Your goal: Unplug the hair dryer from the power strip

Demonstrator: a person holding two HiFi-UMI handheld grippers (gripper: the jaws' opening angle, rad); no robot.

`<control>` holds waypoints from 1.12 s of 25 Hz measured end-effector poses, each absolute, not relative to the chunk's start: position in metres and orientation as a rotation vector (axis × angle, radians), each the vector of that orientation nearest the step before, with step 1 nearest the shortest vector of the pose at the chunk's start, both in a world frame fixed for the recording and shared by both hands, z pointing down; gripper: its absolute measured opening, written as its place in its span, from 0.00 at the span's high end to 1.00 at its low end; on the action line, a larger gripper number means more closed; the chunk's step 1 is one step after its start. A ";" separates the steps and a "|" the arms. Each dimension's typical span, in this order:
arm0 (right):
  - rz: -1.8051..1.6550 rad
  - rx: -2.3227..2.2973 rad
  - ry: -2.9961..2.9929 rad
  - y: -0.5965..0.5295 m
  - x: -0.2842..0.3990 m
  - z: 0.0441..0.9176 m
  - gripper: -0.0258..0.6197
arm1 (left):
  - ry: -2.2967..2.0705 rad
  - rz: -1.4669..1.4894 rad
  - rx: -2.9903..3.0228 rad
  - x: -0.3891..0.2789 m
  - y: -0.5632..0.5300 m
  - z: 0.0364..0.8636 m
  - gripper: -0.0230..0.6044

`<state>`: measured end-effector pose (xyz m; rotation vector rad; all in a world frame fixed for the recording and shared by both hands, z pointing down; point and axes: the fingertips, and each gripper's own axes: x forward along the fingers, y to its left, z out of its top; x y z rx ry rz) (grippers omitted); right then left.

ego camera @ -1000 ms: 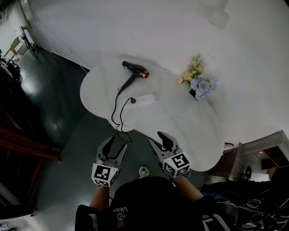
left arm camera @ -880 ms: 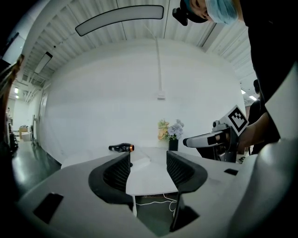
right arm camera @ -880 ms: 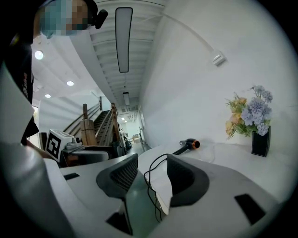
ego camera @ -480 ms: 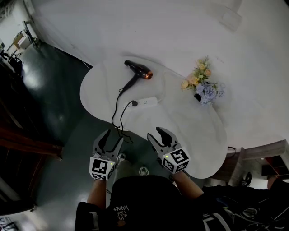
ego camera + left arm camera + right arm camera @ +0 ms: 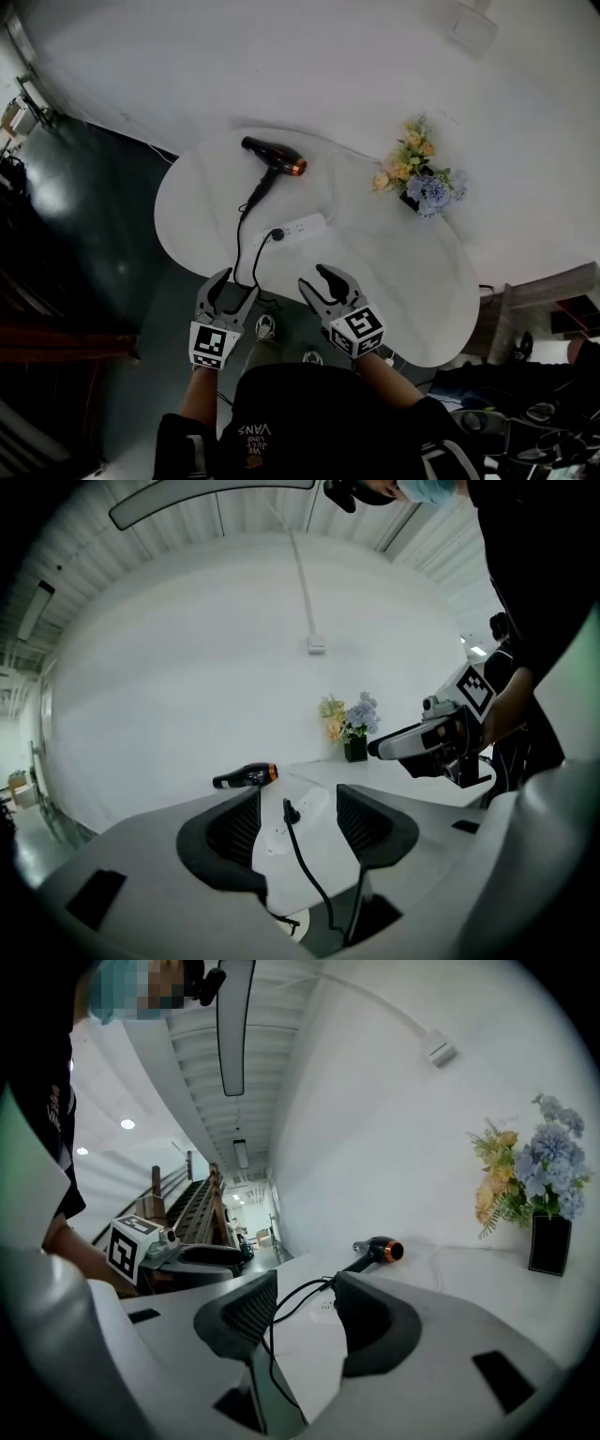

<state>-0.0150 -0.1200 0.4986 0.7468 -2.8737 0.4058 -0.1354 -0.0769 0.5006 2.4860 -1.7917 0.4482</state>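
Note:
A black hair dryer [image 5: 272, 157] with an orange ring lies at the far side of the white table [image 5: 403, 272]. Its black cord [image 5: 246, 211] loops over the table's near edge and back to a plug [image 5: 277, 234] in the white power strip [image 5: 302, 226]. My left gripper [image 5: 232, 289] hangs just off the near edge, below the cord loop; its jaws are opening, nothing pressed between them. My right gripper [image 5: 315, 278] stands open over the near edge, right of the cord. In the left gripper view the plug [image 5: 288, 808] and dryer [image 5: 246, 776] lie ahead, beyond the jaws. In the right gripper view the dryer [image 5: 380, 1251] is ahead.
A dark vase of yellow and blue flowers [image 5: 418, 176] stands at the table's far right. Dark glossy floor [image 5: 94, 244] surrounds the left side. A wall [image 5: 309, 66] runs behind the table. Wooden furniture [image 5: 562, 300] sits at the right.
Both grippers have moved forward to the table's near edge. The left jaws stand slightly wider. The dryer, cord and strip lie as before.

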 end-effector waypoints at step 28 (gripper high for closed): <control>0.433 1.016 -2.646 -0.212 -0.102 0.583 0.68 | -1.163 0.731 2.726 -0.186 -0.197 0.604 0.56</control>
